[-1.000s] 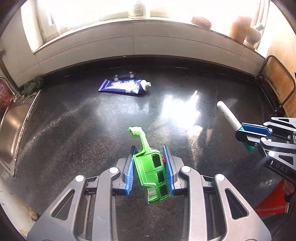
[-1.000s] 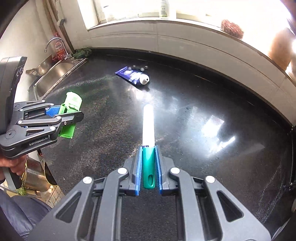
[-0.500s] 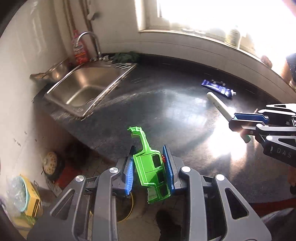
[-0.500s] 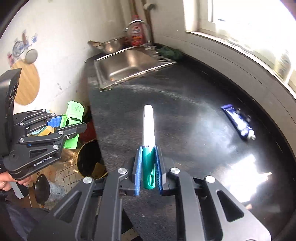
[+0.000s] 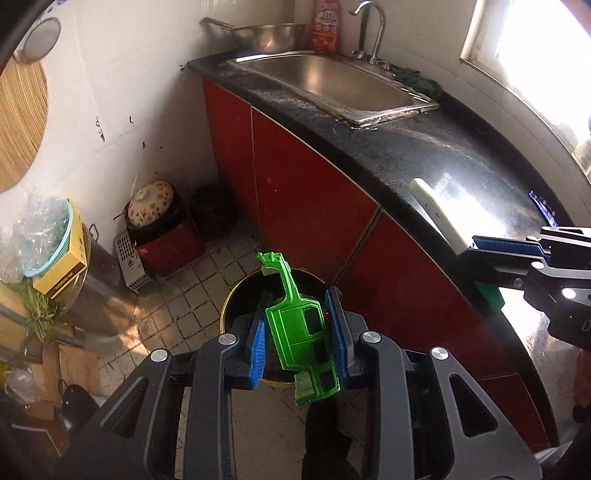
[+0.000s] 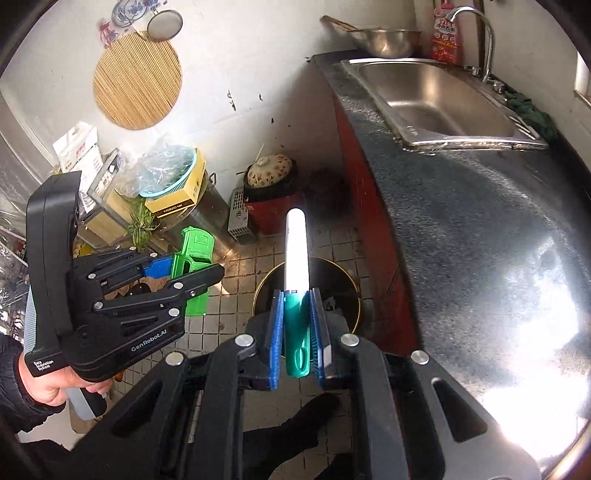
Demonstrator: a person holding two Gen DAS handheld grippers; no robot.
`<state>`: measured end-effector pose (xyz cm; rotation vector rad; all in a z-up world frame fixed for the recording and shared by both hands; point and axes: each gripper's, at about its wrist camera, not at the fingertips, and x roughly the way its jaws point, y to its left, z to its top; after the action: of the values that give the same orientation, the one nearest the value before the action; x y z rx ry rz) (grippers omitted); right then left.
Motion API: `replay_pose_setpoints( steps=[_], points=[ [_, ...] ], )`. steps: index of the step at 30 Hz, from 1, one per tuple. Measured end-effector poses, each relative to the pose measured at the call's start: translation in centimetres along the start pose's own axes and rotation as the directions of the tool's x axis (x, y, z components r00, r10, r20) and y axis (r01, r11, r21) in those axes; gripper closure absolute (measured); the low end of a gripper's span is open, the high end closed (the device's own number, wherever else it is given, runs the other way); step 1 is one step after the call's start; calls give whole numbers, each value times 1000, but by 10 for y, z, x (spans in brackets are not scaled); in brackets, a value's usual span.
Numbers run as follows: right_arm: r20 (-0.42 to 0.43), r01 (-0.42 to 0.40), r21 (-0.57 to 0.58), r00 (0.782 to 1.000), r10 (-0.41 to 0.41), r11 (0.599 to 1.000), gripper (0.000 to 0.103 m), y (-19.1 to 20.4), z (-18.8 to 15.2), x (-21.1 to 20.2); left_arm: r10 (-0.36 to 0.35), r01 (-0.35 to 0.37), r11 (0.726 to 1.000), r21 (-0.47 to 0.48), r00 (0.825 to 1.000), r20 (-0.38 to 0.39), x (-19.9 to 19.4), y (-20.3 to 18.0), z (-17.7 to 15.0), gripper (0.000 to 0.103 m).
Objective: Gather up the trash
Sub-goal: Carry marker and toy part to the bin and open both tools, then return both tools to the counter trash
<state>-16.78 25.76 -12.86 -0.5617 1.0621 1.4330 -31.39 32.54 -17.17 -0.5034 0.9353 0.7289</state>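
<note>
Small kitchen corner. White tiled wall (image 6: 240, 66), scuffed and spotted, with a round bamboo mat (image 6: 136, 79) hanging on it. Black speckled countertop (image 5: 461, 147) over red cabinet doors (image 5: 295, 177), holding a steel sink (image 5: 332, 81) with a curved tap (image 5: 373, 29). Pale small-tiled floor (image 5: 192, 295), grimy. Bright daylight from a window (image 5: 535, 44) at upper right, glaring off the counter.

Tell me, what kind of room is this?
It looks like a home kitchen. There is a steel sink with a tap set in a dark countertop, red cupboards below it, and a clay pot on the tiled floor.
</note>
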Motion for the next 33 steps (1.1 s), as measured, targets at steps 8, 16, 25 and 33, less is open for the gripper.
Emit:
replay_pose_setpoints(
  steps=[8, 16, 25, 33],
  points=[
    [-131, -17, 58, 991, 24, 998, 88, -1, 9, 83, -60, 56, 995, -82, 997, -54, 70, 34, -15, 74],
    [-188, 2, 100, 982, 17, 995, 88, -11, 18, 119, -85, 82, 996, -44, 993, -87, 99, 40, -17, 63],
    [-148, 6, 123, 989, 12, 992, 23, -17, 26, 101, -35, 32, 998, -51, 997, -63, 84, 51, -21, 18],
    [-75, 19, 171, 997, -6, 985, 21, -32, 14, 41, -18, 18, 999, 27, 1000, -11, 43, 21, -15, 18]
  ],
)
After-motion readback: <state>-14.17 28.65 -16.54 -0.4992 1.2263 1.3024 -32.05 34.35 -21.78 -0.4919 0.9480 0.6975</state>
